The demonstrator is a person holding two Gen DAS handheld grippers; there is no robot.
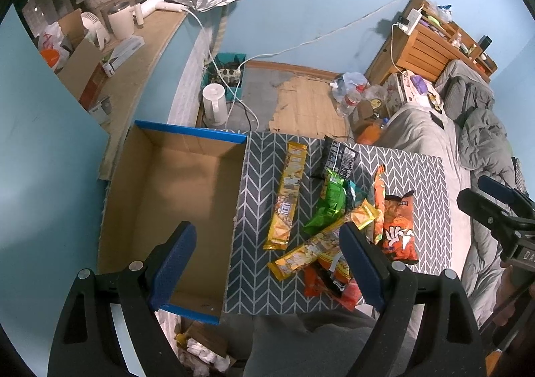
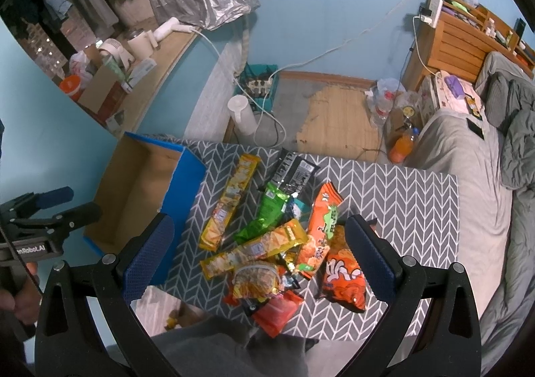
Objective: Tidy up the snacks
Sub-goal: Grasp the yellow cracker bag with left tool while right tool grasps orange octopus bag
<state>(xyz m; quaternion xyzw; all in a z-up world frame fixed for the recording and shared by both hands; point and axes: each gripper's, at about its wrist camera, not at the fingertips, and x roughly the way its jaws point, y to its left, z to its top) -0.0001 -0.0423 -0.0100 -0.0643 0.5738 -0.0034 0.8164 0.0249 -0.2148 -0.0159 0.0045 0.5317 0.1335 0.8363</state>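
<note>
On the bench [image 1: 418, 183] every snack [image 1: 326, 206] lay piled beside the empty cardboard box [image 1: 174, 196]; sorting seemed unstarted. Left tool [image 1: 267, 263] and right tool [image 2: 259, 263] hovered with fingers apart, holding nothing.

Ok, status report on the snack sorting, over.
Both tools open, holding nothing: left tool, right tool. Snack pile on the mat; cardboard box empty. Nothing in the way.

Black-framed tongs [image 1: 267, 263], blue textured pads [image 1: 174, 263], silver screws.
</note>
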